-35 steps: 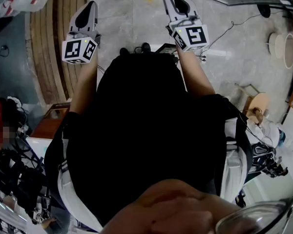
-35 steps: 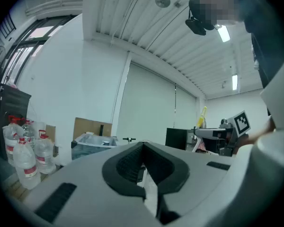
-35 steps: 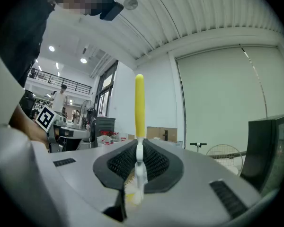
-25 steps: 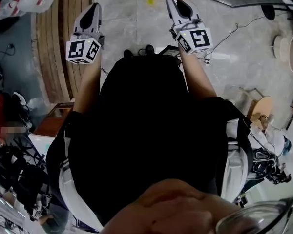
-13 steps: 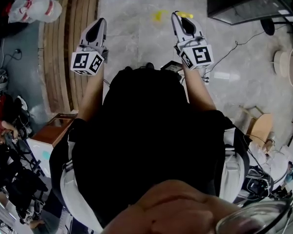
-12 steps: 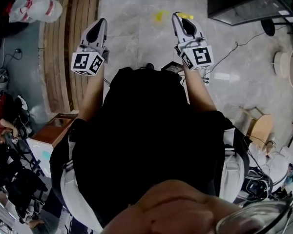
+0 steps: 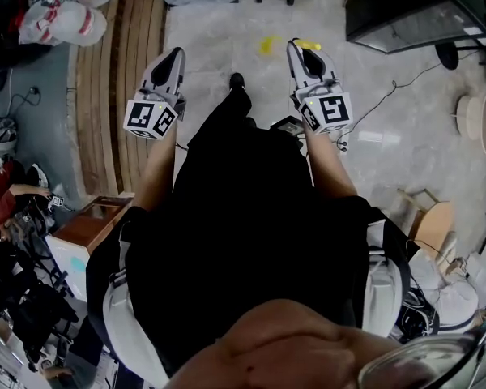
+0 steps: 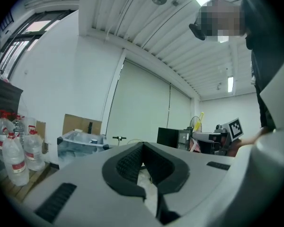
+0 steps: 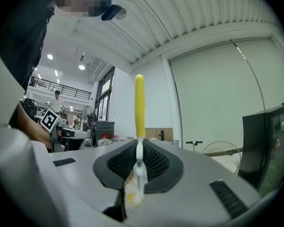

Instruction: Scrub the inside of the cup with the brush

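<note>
No cup shows in any view. In the head view both grippers are held out level in front of the person's body, over a grey stone floor. My right gripper is shut on the brush. Its yellow handle stands up out of the jaws, its white neck is pinched between the pads, and the bristles hang below. The yellow handle shows at the gripper's tip from above. My left gripper is shut, and I see nothing held in it.
Wooden decking runs along the left of the floor, with water bottles and a clear bin beyond. A dark cabinet stands at the upper right, with cables below it. A yellow scrap lies on the floor ahead.
The person has walked forward: the floor has slid down the head view and a foot now shows ahead between the grippers. Both grippers stay shut, the brush still in the right.
</note>
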A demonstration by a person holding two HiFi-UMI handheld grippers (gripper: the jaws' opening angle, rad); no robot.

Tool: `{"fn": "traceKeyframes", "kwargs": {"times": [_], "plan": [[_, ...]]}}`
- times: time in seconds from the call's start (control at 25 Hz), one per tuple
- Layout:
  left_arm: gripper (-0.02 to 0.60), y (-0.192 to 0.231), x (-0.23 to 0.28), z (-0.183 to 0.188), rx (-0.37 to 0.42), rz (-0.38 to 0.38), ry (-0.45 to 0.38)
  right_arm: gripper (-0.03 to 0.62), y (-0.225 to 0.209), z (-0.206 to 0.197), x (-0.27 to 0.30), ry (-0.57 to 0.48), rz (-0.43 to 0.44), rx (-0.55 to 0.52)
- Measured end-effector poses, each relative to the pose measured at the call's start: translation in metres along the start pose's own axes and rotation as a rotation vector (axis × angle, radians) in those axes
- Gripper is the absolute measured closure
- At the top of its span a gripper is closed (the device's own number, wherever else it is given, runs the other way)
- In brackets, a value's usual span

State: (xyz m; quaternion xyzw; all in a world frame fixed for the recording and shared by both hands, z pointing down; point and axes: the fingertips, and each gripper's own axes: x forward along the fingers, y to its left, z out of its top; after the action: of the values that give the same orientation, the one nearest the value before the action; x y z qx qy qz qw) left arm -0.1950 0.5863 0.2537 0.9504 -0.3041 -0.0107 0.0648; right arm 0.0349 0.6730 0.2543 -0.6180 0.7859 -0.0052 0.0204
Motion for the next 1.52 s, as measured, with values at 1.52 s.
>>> {"fn": "traceKeyframes", "kwargs": {"times": [1.52], "plan": [[0.568, 0.263, 0.332, 0.009, -0.075, 0.087, -0.006, 0.553, -0.23, 0.018, 0.373, 0.004, 0.082, -0.066]]}}
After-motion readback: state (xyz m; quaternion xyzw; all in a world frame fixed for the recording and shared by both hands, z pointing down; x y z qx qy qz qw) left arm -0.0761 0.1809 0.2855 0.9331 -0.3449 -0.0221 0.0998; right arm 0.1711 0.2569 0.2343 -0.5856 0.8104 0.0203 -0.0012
